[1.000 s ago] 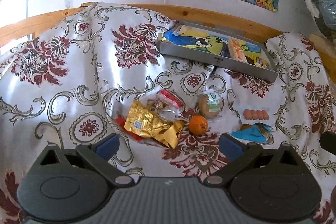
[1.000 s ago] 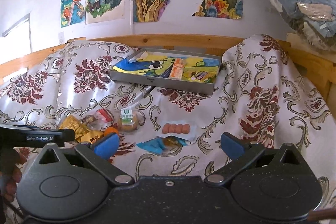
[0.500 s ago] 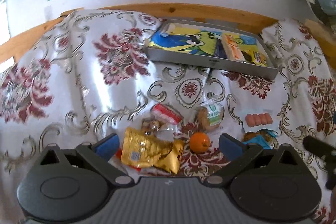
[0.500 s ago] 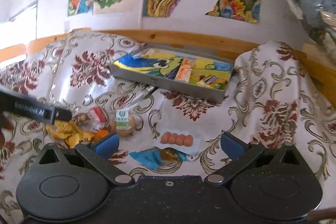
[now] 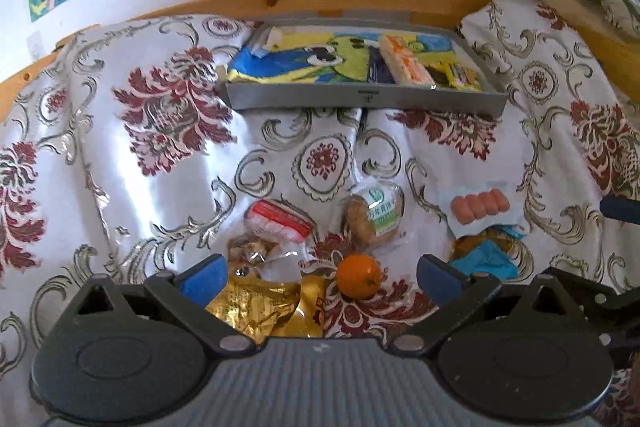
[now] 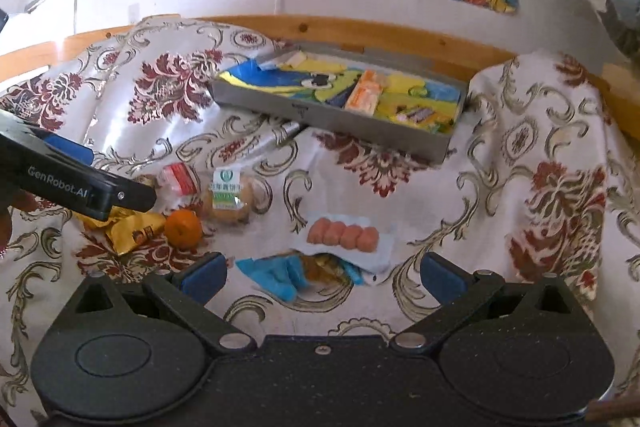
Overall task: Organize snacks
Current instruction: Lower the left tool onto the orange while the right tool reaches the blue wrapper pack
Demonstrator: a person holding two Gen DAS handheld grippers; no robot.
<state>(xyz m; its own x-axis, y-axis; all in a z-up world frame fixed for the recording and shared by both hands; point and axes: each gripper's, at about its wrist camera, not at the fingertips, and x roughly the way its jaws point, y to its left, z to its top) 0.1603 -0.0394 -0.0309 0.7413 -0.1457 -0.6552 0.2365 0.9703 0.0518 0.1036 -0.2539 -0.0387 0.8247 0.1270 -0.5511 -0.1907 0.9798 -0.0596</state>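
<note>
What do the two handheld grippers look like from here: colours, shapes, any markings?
Both are black, each with two round pivot housings and angled link arms ending in blue pads. The left gripper has a ribbed grey centre plate; the right gripper has a speckled black one. In the right wrist view, white "GenRobot.AI" lettering runs along the left gripper's side. No cables visible.

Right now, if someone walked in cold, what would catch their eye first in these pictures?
Probably the bright orange lying among loose snack packets on the flowered cloth, with the gold wrapper beside it, between the open fingers of the left gripper. Behind them sits a grey tray lined with a colourful cartoon picture, a few snacks already in it. The right gripper, also open, hangs over the blue packet and the pack of small sausages.
</note>
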